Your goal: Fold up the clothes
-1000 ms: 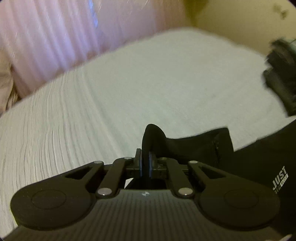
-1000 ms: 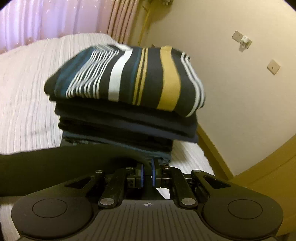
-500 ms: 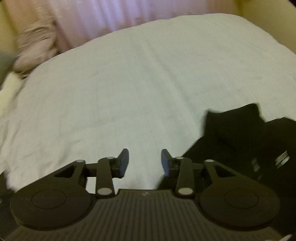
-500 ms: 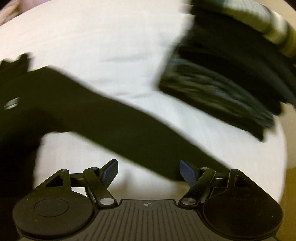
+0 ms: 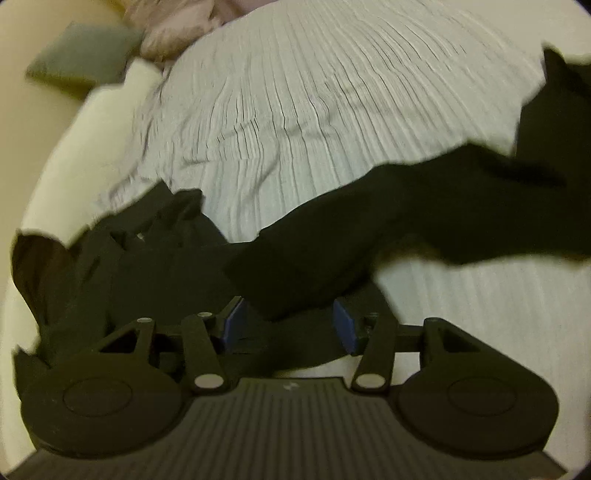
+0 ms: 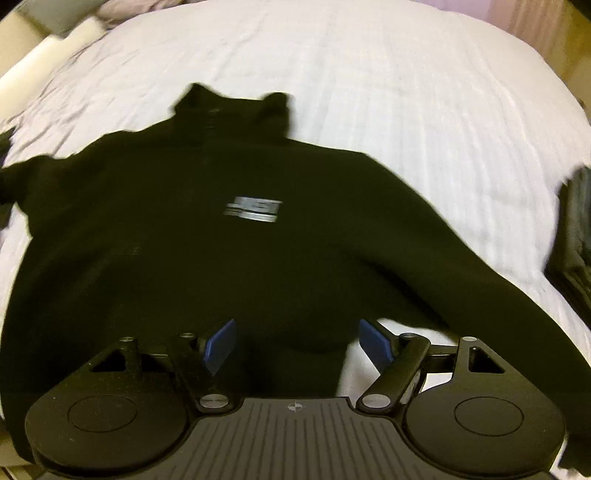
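A black sweater (image 6: 207,266) with a small white logo (image 6: 253,210) lies spread on the white bed cover (image 6: 406,110), collar at the far side. My right gripper (image 6: 299,345) is open over its near hem, and black cloth lies between the blue pads without being pinched. In the left wrist view one black sleeve (image 5: 369,229) stretches across the bed. Its end lies between the fingers of my left gripper (image 5: 290,325), whose jaws are opening and do not press on the cloth.
A stack of folded dark clothes (image 6: 572,240) stands at the right edge of the bed. A crumpled dark garment (image 5: 110,266) lies at the bed's left edge. A grey cushion (image 5: 81,55) and a pinkish pillow (image 5: 173,29) are at the far left.
Both grippers were shut on black cloth a second ago and have let it go and opened. The left view swung toward the sleeve, the right view from the stack to the sweater's body.
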A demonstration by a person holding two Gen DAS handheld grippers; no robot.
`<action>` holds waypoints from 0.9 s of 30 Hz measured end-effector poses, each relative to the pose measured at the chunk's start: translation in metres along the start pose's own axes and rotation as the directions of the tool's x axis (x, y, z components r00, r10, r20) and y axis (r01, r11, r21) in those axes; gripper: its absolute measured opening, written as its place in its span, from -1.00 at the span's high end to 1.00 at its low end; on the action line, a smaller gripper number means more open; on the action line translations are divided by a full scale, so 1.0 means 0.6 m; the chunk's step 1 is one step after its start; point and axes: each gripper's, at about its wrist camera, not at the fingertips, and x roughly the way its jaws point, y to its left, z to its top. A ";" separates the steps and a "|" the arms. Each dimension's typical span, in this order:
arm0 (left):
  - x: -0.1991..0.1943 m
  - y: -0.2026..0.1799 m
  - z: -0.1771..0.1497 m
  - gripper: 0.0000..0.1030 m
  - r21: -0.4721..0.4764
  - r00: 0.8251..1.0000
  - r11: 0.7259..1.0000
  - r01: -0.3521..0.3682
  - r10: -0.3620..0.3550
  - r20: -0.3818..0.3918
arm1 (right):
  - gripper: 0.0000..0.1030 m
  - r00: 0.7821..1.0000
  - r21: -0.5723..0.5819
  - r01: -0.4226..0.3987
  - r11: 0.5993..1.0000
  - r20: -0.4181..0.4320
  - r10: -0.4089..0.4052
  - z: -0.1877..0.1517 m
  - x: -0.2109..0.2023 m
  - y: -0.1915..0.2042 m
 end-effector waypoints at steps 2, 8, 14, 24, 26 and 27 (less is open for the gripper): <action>0.008 -0.016 -0.011 0.08 0.080 0.999 0.997 -0.021 0.017 0.044 | -0.48 1.000 -0.020 -0.007 1.000 -0.009 0.007 0.006 0.007 0.035; 0.072 -0.085 -0.014 0.05 0.307 0.987 0.949 -0.069 0.020 0.160 | -0.48 0.999 -0.069 -0.018 0.997 -0.048 0.014 0.025 0.038 0.125; 0.133 -0.100 0.005 0.91 0.376 0.983 0.921 -0.105 0.040 0.176 | -0.48 0.998 -0.181 0.015 0.983 -0.059 -0.026 0.041 0.050 0.178; 0.037 -0.027 -0.105 0.87 0.517 0.941 0.796 -0.316 0.331 0.065 | -0.48 0.999 -0.074 0.024 0.997 -0.042 -0.027 0.062 0.036 0.154; 0.063 -0.051 -0.136 0.82 0.531 0.954 0.814 -0.236 0.298 -0.032 | -0.48 0.999 -0.050 0.011 0.999 -0.044 -0.013 0.063 0.038 0.152; 0.072 -0.063 -0.148 0.76 0.524 0.957 0.825 -0.213 0.284 -0.059 | -0.48 0.999 -0.049 0.001 0.999 -0.050 -0.004 0.061 0.039 0.153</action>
